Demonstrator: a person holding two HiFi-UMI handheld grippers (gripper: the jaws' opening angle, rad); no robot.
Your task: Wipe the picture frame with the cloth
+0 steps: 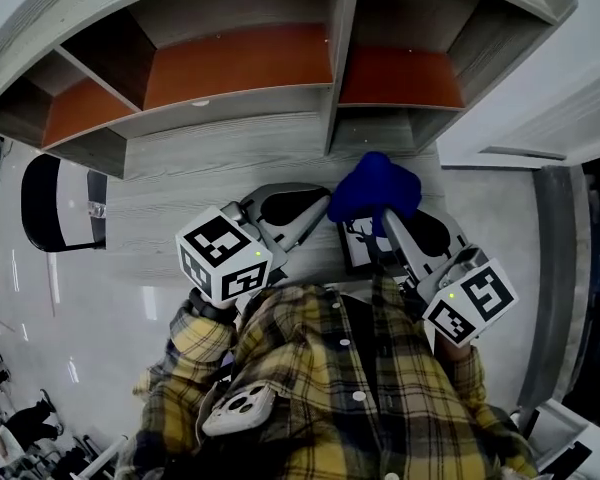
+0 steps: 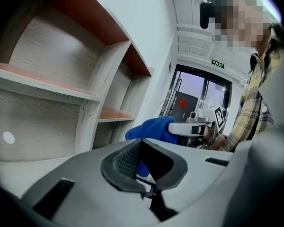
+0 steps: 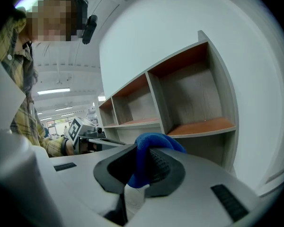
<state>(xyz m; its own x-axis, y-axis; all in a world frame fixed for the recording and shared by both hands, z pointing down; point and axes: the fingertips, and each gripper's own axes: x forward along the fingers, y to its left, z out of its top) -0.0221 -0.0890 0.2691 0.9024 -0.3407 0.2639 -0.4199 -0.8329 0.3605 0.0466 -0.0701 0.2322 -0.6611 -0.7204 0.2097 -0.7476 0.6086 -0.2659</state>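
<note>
Right gripper point(image 3: 142, 171) is clamped on the blue cloth point(image 1: 375, 183) just above the picture frame point(image 1: 362, 243) on the desk point(image 1: 180, 168), left gripper point(image 2: 139, 167) is pinched closed on nothing, so I reckon a hard swipe could tip that unbraced frame over.

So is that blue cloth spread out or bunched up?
Bunched: the blue cloth is a rounded wad pinched in the right gripper.

Grey wooden shelving point(image 1: 240, 118), seemingly glossy floor point(image 1: 40, 308)
</note>
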